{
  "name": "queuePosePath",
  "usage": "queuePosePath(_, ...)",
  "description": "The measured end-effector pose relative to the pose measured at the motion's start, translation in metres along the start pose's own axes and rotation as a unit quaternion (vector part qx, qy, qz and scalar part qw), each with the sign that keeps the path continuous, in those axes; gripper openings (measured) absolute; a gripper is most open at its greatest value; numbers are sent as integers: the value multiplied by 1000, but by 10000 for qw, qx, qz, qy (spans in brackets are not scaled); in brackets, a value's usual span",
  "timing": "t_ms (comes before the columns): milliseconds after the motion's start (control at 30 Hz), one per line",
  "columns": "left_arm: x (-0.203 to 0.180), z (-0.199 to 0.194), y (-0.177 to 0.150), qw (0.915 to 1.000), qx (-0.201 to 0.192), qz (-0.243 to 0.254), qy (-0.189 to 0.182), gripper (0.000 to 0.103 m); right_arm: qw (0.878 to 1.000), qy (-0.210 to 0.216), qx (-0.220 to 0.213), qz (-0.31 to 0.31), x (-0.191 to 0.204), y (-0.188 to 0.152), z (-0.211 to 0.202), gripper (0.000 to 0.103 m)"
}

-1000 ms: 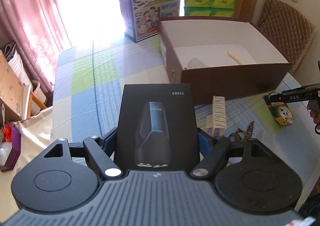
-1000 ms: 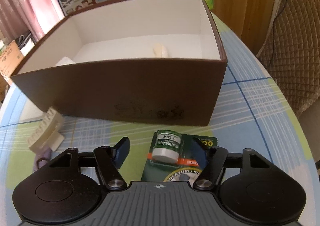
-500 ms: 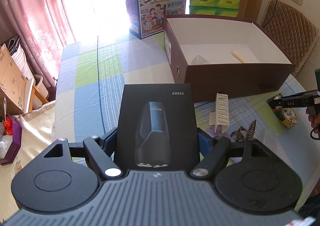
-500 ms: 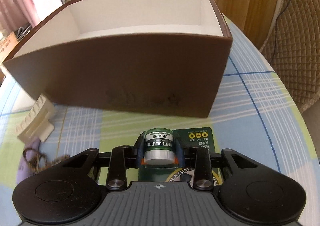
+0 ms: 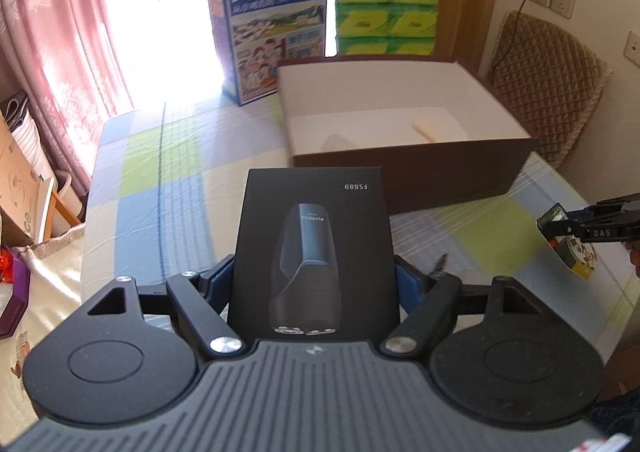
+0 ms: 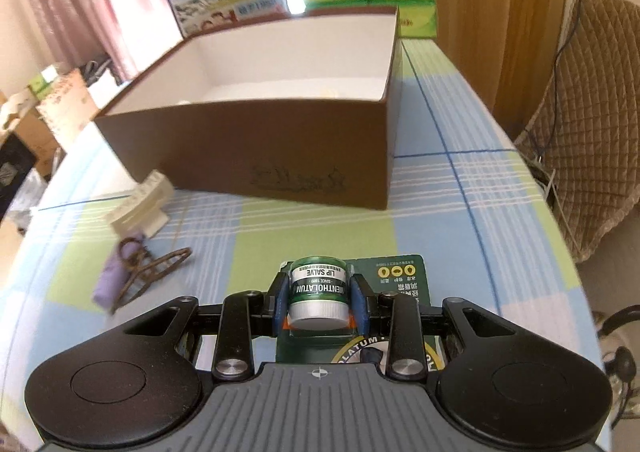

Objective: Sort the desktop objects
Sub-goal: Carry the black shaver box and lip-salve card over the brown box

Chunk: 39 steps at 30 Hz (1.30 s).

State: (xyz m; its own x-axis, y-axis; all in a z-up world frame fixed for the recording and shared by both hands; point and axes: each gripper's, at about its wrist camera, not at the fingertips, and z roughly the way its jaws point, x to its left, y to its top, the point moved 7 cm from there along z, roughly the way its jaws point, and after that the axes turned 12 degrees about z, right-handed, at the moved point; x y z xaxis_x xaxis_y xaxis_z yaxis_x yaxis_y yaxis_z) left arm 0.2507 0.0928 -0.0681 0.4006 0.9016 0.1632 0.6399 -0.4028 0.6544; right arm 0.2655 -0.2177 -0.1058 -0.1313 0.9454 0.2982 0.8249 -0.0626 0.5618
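my left tongs (image 5: 314,284) clamp the black shaver box (image 5: 314,244), my right tongs (image 6: 319,302) pinch the lip salve pack (image 6: 318,292) – both short of the brown box (image 6: 280,156), comb (image 6: 138,204) and hair clip (image 6: 156,264) remaining on the desk (image 6: 460,212).

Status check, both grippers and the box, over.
Left gripper shut on black shaver box. Right gripper shut on lip salve pack. Brown box open ahead, unobstructed.
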Motion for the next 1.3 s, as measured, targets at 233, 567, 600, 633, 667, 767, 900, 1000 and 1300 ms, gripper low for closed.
queuePosePath(233,-36,-21,13,9998,-203,31,11,76,9986,392,-85,-355,2,3,-46,30)
queuePosePath(567,-52,-26,51,9989,-463,80,-48,76,9913,1149,-157,-631,33,48,-61,30)
queuePosePath(600,-52,-23,58,9987,-493,95,-69,76,9906,1195,-194,-641,37,57,-59,30)
queuePosePath(633,-49,-20,65,9984,-535,120,-102,76,9900,1234,-229,-648,41,64,-58,30)
queuePosePath(667,-47,-16,72,9981,-583,137,-144,76,9899,1242,-275,-629,44,72,-56,30)
queuePosePath(767,-35,-1,93,9976,-627,148,-235,76,9894,1291,-377,-546,54,96,-48,30)
queuePosePath(900,-16,23,120,9970,-685,225,-266,76,9895,1276,-470,-493,65,127,-30,30)
queuePosePath(1000,-3,42,139,9968,-697,262,-287,76,9901,1237,-504,-442,70,150,-14,30)
queuePosePath(1300,19,113,180,9970,-544,202,-509,76,9934,1044,-410,-226,86,198,39,30)
